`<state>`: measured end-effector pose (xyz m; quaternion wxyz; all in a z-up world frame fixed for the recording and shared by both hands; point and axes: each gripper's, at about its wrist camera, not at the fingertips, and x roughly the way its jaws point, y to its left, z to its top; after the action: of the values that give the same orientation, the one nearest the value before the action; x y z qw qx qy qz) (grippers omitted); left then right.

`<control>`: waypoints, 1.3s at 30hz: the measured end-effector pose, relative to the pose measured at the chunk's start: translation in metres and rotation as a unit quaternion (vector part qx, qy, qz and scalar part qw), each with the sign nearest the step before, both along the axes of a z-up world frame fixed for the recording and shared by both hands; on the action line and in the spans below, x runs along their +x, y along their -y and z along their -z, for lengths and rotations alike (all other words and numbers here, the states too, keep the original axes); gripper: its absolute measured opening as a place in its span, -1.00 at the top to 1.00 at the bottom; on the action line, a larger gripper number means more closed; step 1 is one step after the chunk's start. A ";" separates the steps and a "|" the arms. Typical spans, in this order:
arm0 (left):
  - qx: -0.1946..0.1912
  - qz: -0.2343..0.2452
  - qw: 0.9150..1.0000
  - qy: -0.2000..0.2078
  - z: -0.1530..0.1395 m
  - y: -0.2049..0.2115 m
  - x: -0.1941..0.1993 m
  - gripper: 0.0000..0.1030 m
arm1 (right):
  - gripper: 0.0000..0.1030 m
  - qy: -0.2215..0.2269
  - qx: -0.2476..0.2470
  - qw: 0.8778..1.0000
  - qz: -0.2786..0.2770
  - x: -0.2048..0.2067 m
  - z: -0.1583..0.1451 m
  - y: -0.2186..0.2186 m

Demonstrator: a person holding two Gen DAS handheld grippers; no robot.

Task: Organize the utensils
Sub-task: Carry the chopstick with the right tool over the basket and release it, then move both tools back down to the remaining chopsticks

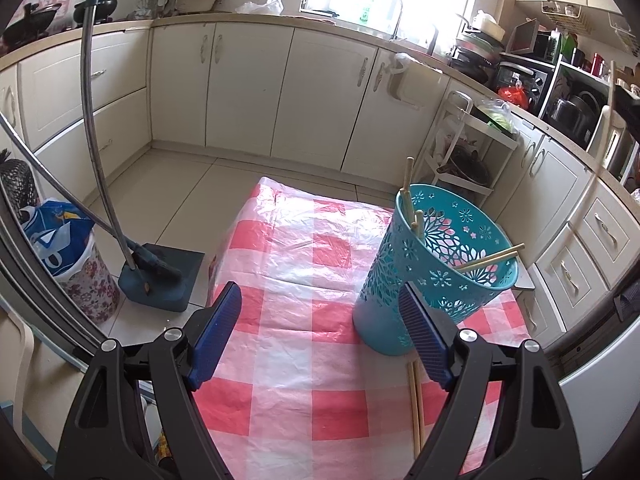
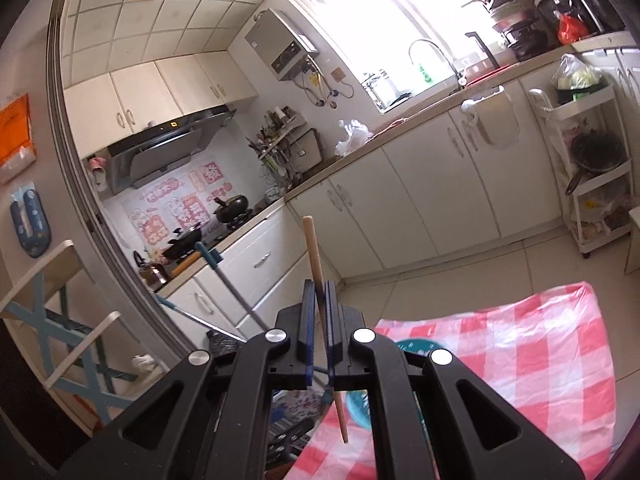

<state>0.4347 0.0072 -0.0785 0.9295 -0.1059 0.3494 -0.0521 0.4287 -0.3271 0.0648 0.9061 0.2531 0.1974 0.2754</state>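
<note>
Right gripper (image 2: pixel 319 292) pinches an upright chopstick (image 2: pixel 311 248); only the left view shows wide-open left gripper (image 1: pixel 320 294) beside the basket (image 1: pixel 436 264).

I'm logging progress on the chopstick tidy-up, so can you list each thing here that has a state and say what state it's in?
Left gripper: open, empty, above the tablecloth.
Right gripper: shut on one chopstick, held nearly upright.
Teal basket: standing upright, several chopsticks leaning inside.
Loose chopsticks: a pair lying flat on the checked tablecloth, beside the basket's base, not yet collected.
Cabinet doors: closed.
</note>
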 end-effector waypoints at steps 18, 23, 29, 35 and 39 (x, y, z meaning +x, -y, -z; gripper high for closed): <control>-0.004 0.000 1.000 0.000 -0.003 -0.008 -0.001 -0.49 | 0.73 -0.044 -0.162 0.986 0.022 -0.002 0.067 -0.054; -0.006 -0.003 1.000 -0.002 -0.003 -0.010 -0.003 -0.50 | 0.45 -0.110 -0.210 0.972 0.005 -0.043 0.126 -0.060; 0.007 0.006 1.000 -0.006 0.002 -0.002 -0.005 -0.50 | 0.45 -0.226 -0.256 0.940 0.005 -0.035 0.203 -0.069; 0.008 0.005 1.000 -0.011 0.004 -0.003 -0.002 -0.51 | 0.45 -0.233 -0.288 0.929 0.010 -0.027 0.213 -0.077; 0.012 0.007 1.000 -0.012 0.004 -0.001 -0.003 -0.52 | 0.45 -0.236 -0.301 0.924 0.003 -0.029 0.222 -0.085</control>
<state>0.4319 0.0086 -0.0827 0.9260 -0.0928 0.3620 -0.0532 0.3995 -0.2425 -0.1571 0.8675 0.0268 0.4786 0.1325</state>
